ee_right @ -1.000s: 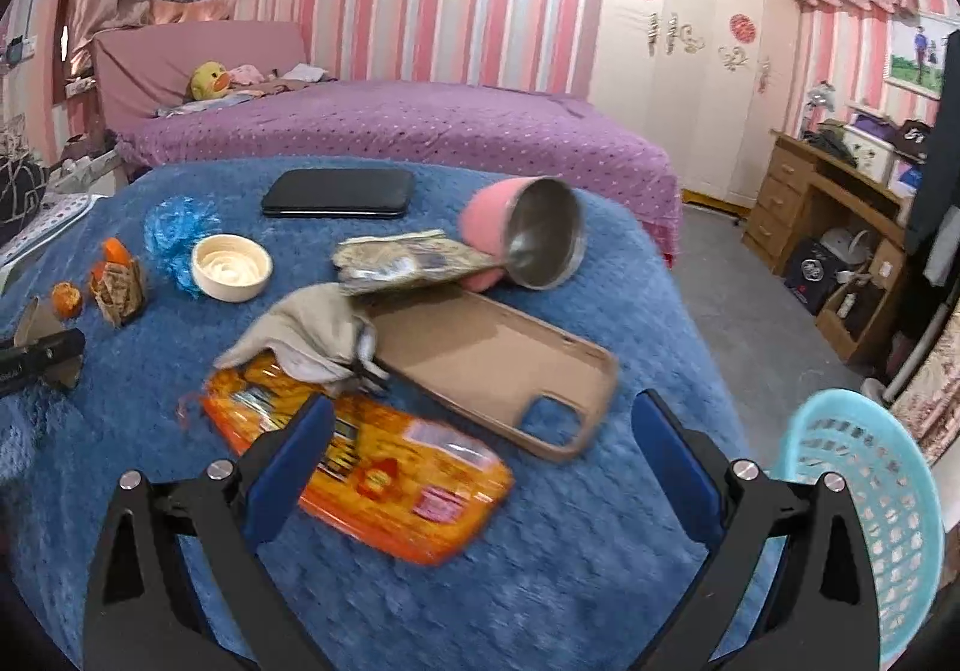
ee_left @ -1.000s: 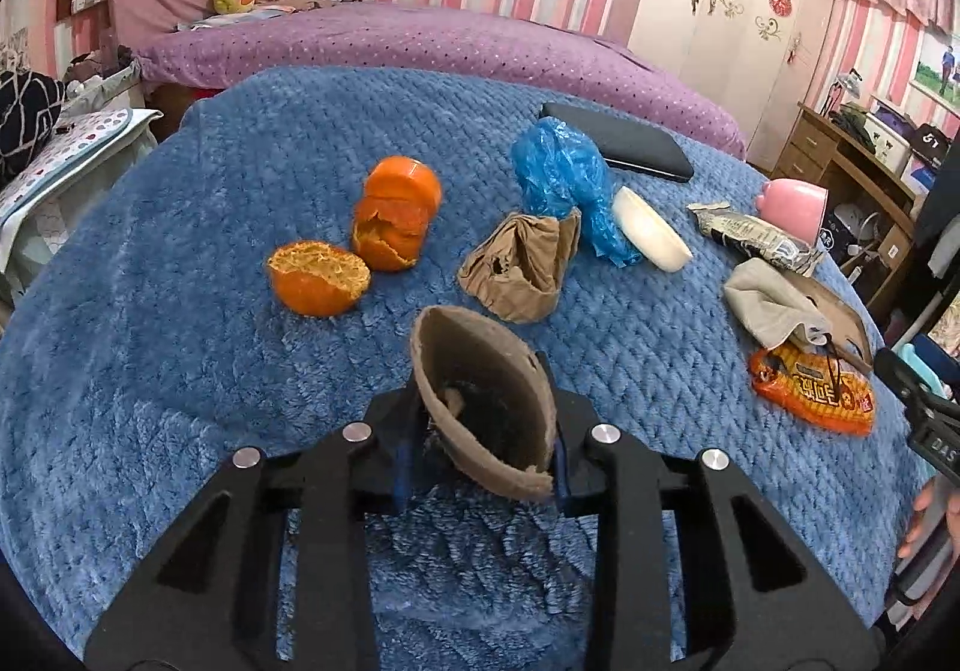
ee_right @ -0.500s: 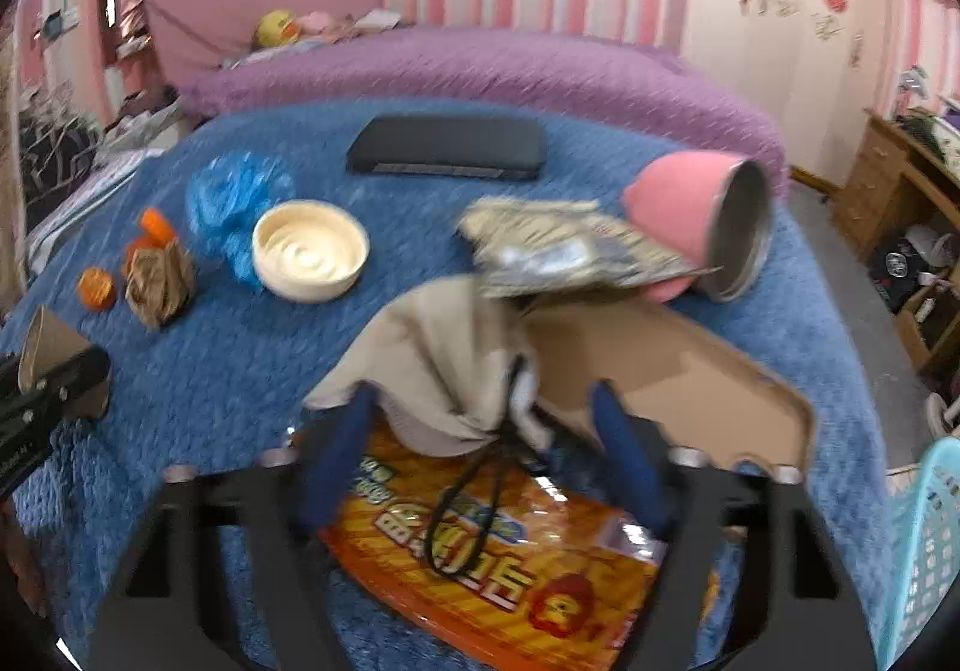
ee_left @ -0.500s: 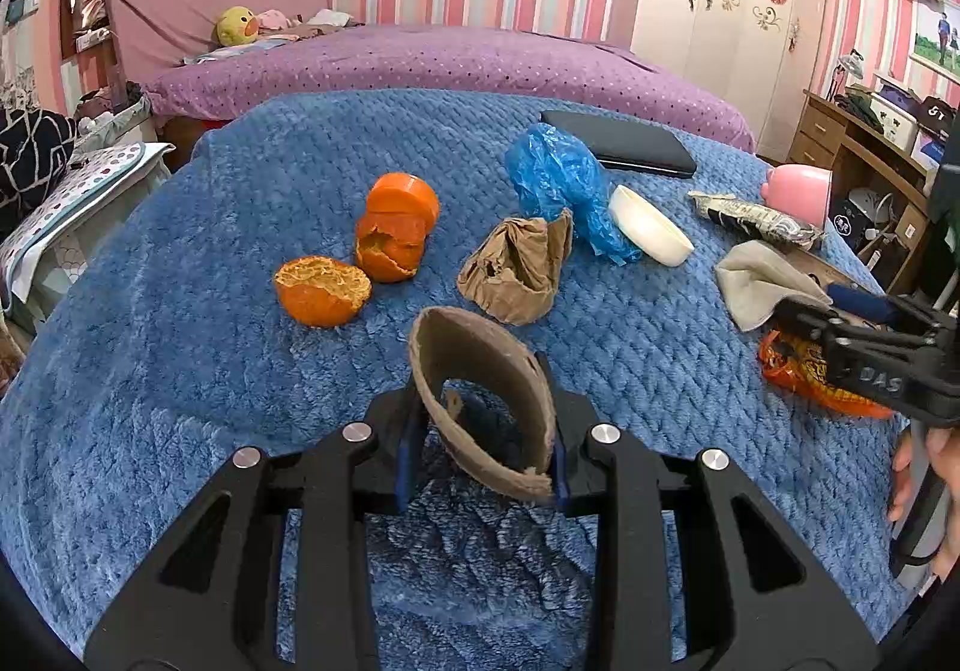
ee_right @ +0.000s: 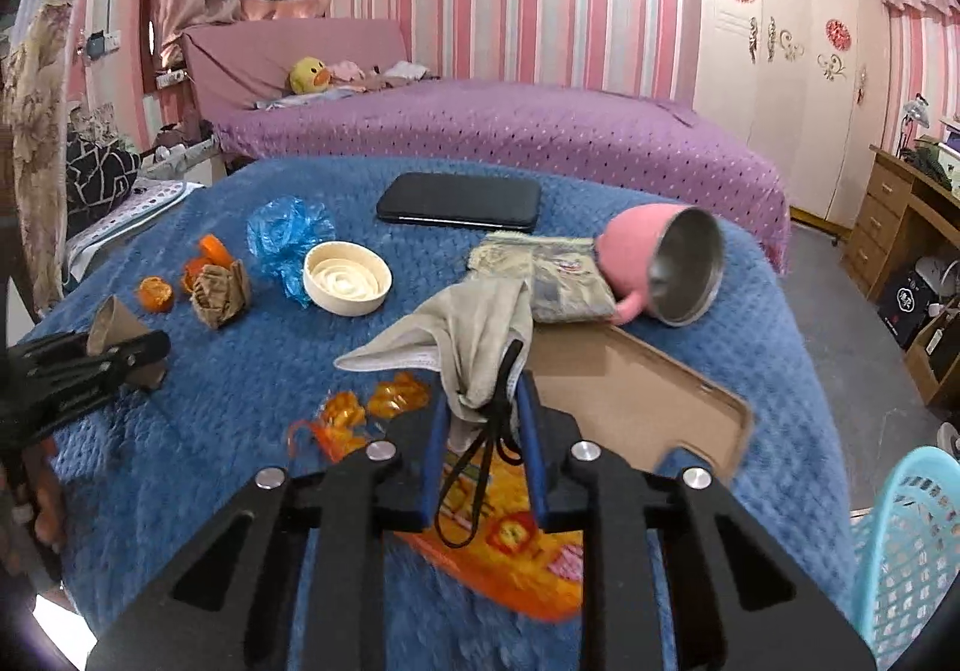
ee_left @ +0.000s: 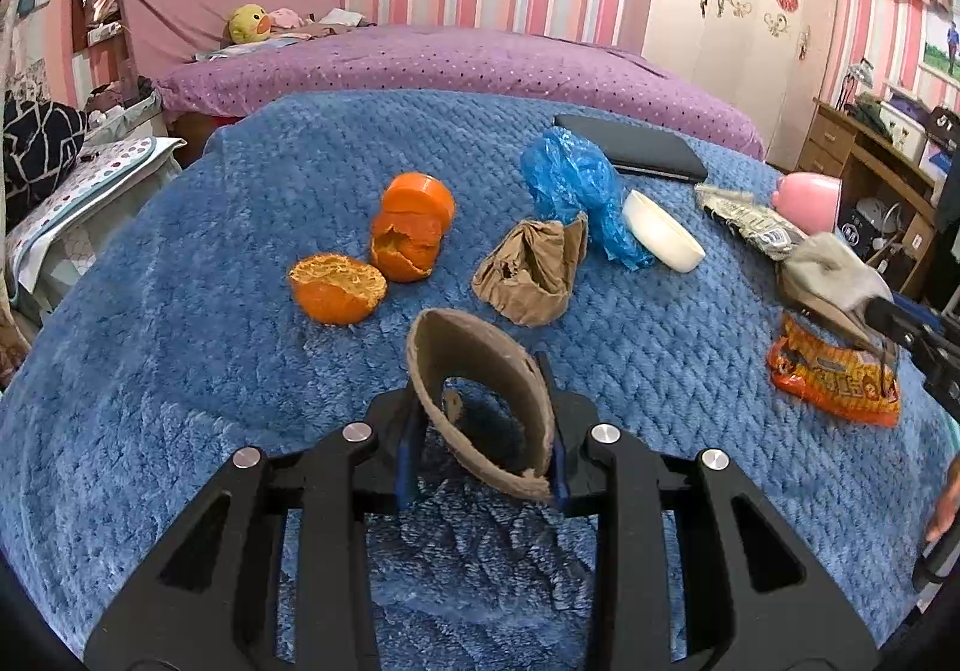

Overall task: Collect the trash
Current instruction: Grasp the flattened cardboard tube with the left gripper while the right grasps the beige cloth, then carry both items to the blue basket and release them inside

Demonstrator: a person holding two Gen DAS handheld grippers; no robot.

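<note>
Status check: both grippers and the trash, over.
Left gripper shut on cardboard ring. Right gripper, just closing, pinches beige cloth over orange wrapper. Nothing blocking.

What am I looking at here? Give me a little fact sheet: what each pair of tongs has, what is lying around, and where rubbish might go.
Left tongs: shut on a torn cardboard tube
Right tongs: just been closing, now gripping a beige cloth
Surface: blue blanket
Loose bits: orange peels, crumpled brown paper, blue plastic bag, orange snack wrapper
Other things: phone, tipped pink cup
Bin candidate: light blue basket
</note>
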